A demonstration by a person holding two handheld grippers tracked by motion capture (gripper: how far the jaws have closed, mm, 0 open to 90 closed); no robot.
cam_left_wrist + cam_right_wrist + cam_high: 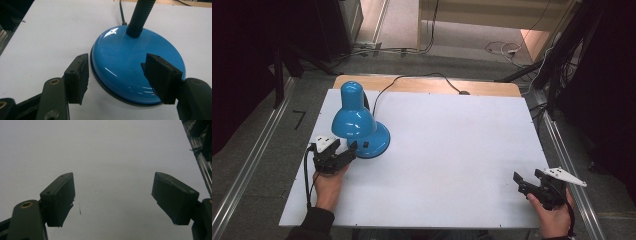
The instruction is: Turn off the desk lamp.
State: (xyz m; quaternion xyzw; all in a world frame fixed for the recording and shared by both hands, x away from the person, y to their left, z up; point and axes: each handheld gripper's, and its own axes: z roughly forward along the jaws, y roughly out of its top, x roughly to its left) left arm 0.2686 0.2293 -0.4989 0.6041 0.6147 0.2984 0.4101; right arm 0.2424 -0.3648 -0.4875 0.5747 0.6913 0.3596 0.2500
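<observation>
From the high view, a blue desk lamp point(360, 125) stands on the left part of the white table point(452, 150), its shade bent forward over its round base and its black cord point(412, 78) running off the far edge. The left hand point(328, 182) reaches in from the bottom, forearm angled slightly inward, holding the left gripper point(347, 150) with its tips right at the near edge of the lamp base. The right hand point(552, 212) sits at the table's near right corner, well apart from the lamp, with the right gripper point(527, 179) pointing left and away from the person.

In the left gripper view, the jaws stand spread wide and grasp nothing. The lamp base point(135, 65) lies between and just beyond the fingers: the left finger point(77, 77) sits just outside the base's rim over bare table, the right finger point(161, 76) overlaps its top. Whether either touches cannot be told. The ribbed black neck point(140, 16) rises ahead of them.

In the right gripper view, the jaws are released and wide apart, tilted down over bare white table, nothing between the fingers point(58, 197).
</observation>
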